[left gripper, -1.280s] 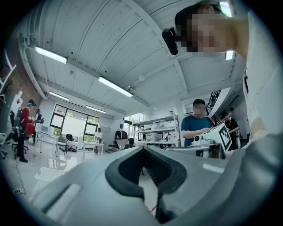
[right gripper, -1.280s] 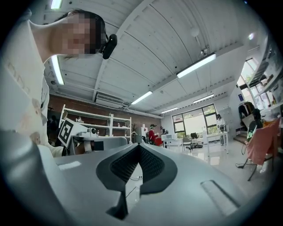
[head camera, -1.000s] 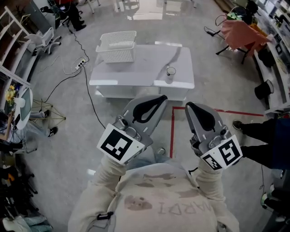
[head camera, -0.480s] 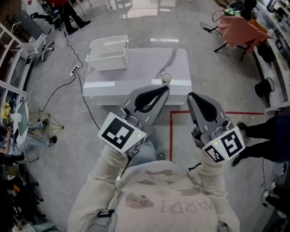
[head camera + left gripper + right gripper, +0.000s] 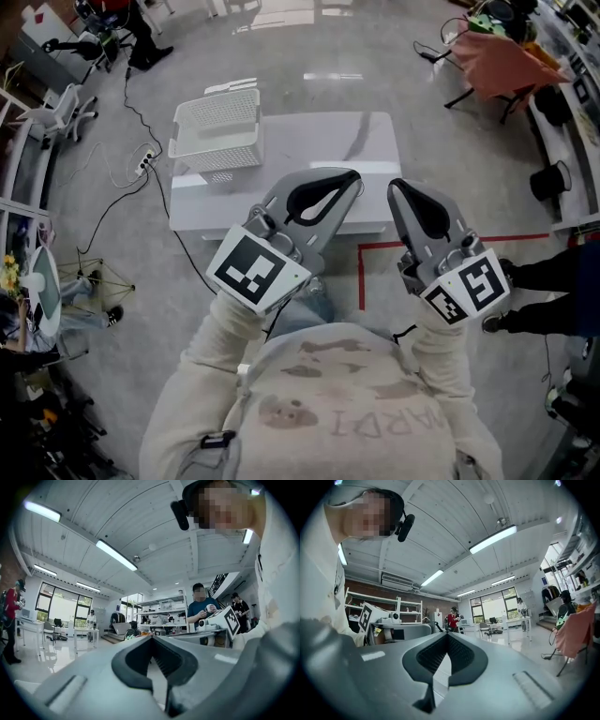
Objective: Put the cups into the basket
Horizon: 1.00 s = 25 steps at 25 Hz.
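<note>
Fingers: left gripper and right gripper both closed, empty | basket upright, long axis left-right

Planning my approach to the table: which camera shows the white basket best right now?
The head view. It shows the whole white basket sitting on the table's far left corner. The left gripper view and right gripper view point up at the ceiling and the room, so neither shows the basket.

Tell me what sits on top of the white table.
A white basket stands on the table at its left end; the rest that shows is bare. The left gripper covers part of the near edge, so whatever stands there is hidden.
</note>
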Tool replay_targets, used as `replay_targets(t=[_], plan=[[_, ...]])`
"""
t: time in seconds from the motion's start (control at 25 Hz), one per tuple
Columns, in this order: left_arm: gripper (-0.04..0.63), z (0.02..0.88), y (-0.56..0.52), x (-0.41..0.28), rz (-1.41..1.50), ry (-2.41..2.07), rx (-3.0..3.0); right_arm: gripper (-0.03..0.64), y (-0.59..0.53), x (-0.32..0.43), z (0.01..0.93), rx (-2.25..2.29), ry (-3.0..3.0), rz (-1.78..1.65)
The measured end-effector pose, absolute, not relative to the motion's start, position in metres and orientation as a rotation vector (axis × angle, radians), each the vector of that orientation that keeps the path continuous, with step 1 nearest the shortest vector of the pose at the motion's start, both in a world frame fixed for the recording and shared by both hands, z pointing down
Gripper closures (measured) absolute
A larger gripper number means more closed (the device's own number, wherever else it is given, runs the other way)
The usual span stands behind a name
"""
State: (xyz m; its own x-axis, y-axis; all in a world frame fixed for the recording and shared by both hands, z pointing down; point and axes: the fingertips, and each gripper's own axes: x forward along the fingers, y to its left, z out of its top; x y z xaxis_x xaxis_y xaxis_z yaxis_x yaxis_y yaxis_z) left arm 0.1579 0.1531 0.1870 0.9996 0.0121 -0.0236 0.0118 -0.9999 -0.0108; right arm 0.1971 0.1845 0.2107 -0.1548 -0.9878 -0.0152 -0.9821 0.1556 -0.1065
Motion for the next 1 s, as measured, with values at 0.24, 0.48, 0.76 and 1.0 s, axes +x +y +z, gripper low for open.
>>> replay_targets(t=[0.24, 0.48, 0.76, 1.0], plan=[[0.594, 0.195, 0.115, 0.180, 0.059, -0.036, -3.114, 0.591, 0.139, 0.220, 0.230, -2.008, 2.354, -0.171], [0.594, 0.210, 0.086, 0.223, 0.060, 0.056, -3.164, 0.589, 0.105, 0.281, 0.288, -2.023, 2.403, -0.342], [0.594, 0.223, 0.037, 0.258, 0.057, 0.135, -3.178, 0.589, 0.058, 0.327, 0.379, -2.050, 2.490, -0.640], [0.594, 0.260, 0.014, 0.290, -0.013, 0.162, -3.201, 0.573, 0.035, 0.354, 0.477, -2.069, 2.559, -0.896]])
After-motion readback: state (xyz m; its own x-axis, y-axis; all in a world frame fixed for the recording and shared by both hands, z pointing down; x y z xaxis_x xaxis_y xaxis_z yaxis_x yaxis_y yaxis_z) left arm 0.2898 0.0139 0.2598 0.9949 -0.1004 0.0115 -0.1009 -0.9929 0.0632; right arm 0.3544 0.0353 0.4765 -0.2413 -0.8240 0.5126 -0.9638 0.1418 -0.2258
